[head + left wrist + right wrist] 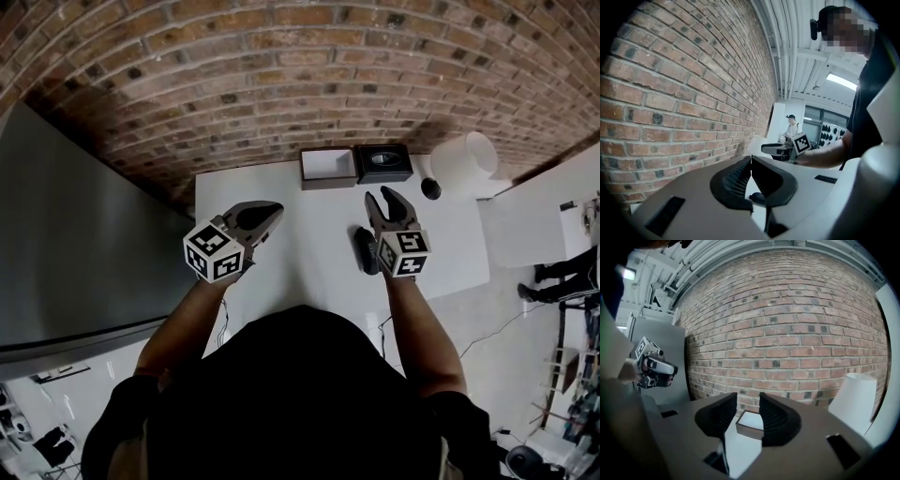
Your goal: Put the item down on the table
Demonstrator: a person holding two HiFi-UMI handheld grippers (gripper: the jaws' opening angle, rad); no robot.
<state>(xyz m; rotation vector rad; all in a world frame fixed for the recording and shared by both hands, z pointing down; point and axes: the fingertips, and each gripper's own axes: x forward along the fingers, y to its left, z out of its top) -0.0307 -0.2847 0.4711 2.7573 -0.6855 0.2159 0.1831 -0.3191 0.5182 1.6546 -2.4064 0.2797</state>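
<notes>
Since the dark oblong item [364, 250] lies on the white table [300, 258], just beside the right gripper [382, 202] and on its left, we judge the putting-down step to be as good as done. We cannot tell whether the item touches the gripper's body.

That gripper is released. Its ribbed jaws stand partly apart and nothing is pressed between them. The right gripper view shows only the far box through the gap. The left gripper [272, 211] is clenched with its jaw tips meeting on nothing, and it hovers well apart from the item.

What we think the next move calls for is a clean lift of the right gripper away from the item, without brushing it sideways.

Counting what we see:
- two grippers
- one dark item
- one table
- one open dark-walled box with a white inside [328, 167]
- one black lidded box [382, 162] touching it
- one small black round object [430, 188]
- one white cylindrical shade [464, 161]
</notes>
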